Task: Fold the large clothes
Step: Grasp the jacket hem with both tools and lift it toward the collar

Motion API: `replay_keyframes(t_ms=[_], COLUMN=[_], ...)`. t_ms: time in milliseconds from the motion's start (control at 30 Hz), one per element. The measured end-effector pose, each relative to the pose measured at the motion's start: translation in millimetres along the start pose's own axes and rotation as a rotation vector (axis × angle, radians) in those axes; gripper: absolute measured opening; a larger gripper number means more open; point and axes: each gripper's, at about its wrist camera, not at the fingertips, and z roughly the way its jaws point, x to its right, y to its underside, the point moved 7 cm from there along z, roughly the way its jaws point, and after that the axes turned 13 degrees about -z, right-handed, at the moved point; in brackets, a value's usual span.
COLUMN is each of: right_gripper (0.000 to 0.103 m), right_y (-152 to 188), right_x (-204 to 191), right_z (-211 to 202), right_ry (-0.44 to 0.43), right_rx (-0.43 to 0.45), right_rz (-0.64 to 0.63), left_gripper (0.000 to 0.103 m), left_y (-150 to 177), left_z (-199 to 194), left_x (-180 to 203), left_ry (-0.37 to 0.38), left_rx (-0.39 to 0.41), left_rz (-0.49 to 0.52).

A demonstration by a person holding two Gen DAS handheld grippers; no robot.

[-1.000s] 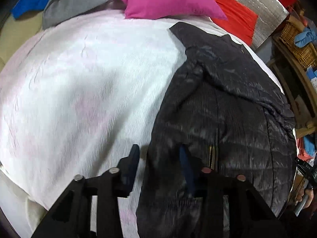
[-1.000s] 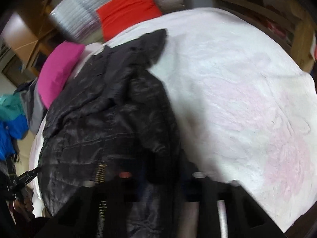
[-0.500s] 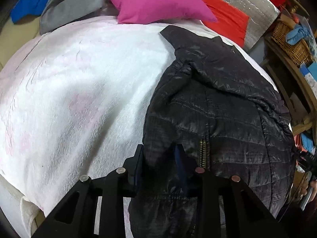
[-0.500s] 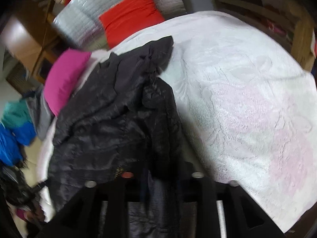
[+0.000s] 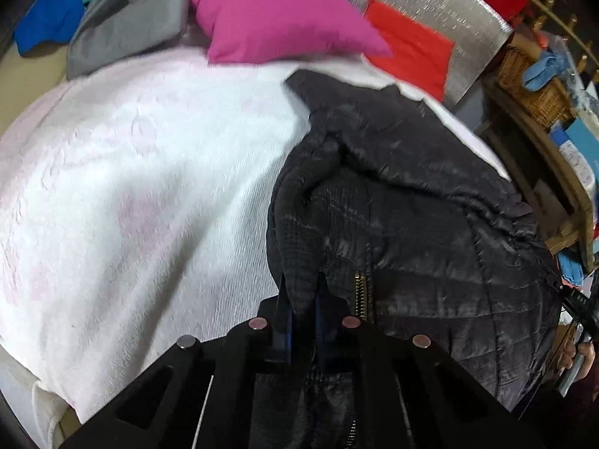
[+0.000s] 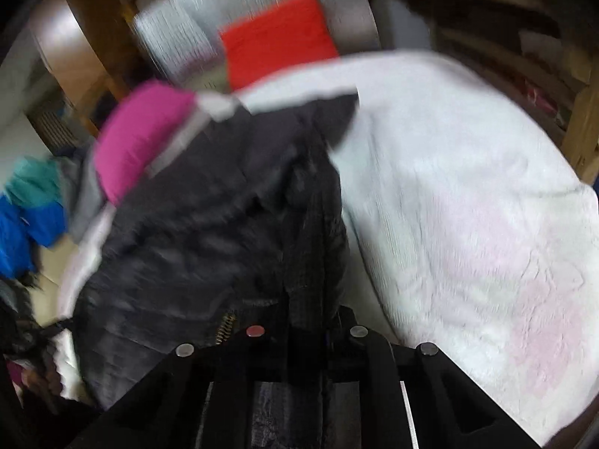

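While no writing reads clearly, each gripper [image 5: 301,299] [image 6: 305,314] clamps the black jacket [image 5: 411,224] hem

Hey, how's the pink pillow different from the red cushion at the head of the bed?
The plump magenta-pink pillow lies on the white bedspread, while the flat red cushion leans against the silver quilted panel. The pink pillow looks puffy with a pointed corner; the red cushion looks thin and square-edged. The pink one sits left of the black quilted jacket in the left view, the red one behind it. Both are plain and single-coloured.
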Motion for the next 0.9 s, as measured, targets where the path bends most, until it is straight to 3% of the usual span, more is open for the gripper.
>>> replay_keyframes(t_ms=[133, 200, 233, 267, 300, 367, 500, 633, 700, 800, 900], right_gripper=[0.017, 0.020, 0.022, 0.033, 0.053, 0.074, 0.074, 0.074, 0.074, 0.074, 0.073], right_y=[21, 27, 30, 33, 38, 52, 88, 134, 149, 165, 173], right_x=[10, 11, 11, 12, 13, 17, 14, -8, -24, -43, -49], right_z=[22, 20, 12, 7, -1, -16, -42, -42, -35, -16, 1], right_ry=[0.015, 0.002, -0.017, -0.039, -0.065, -0.077, -0.122, -0.213, -0.259, -0.214, -0.165], right_rx=[-0.154, -0.172, -0.159, -0.149, -0.137, -0.117, -0.128, -0.247, -0.311, -0.382, -0.414], right_rz=[0.021, 0.029, 0.046, 0.061, 0.085, 0.116, 0.127, 0.120, 0.108, 0.055, 0.056], left_gripper=[0.010, 0.023, 0.040, 0.053, 0.058, 0.061, 0.070, 0.071, 0.071, 0.071, 0.071], left_y=[7, 12, 16, 18, 23, 35, 78, 129, 150, 158, 161], left_z=[0, -6, -11, -17, -25, -36, -50, -45, -38, -30, -26], left_x=[-2, -5, -7, -12, -17, -23, -34, -42, -48, -54, -53], left_ry=[-0.004, -0.026, -0.018, -0.002, 0.013, 0.035, 0.002, -0.023, -0.073, -0.143, -0.135], left_rx=[-0.036, -0.045, -0.052, -0.047, -0.037, -0.034, -0.081, -0.219, -0.294, -0.329, -0.347], left_rz=[0.023, 0.039, 0.027, 0.010, -0.025, -0.081, -0.137, -0.178, -0.181, -0.165, -0.156])
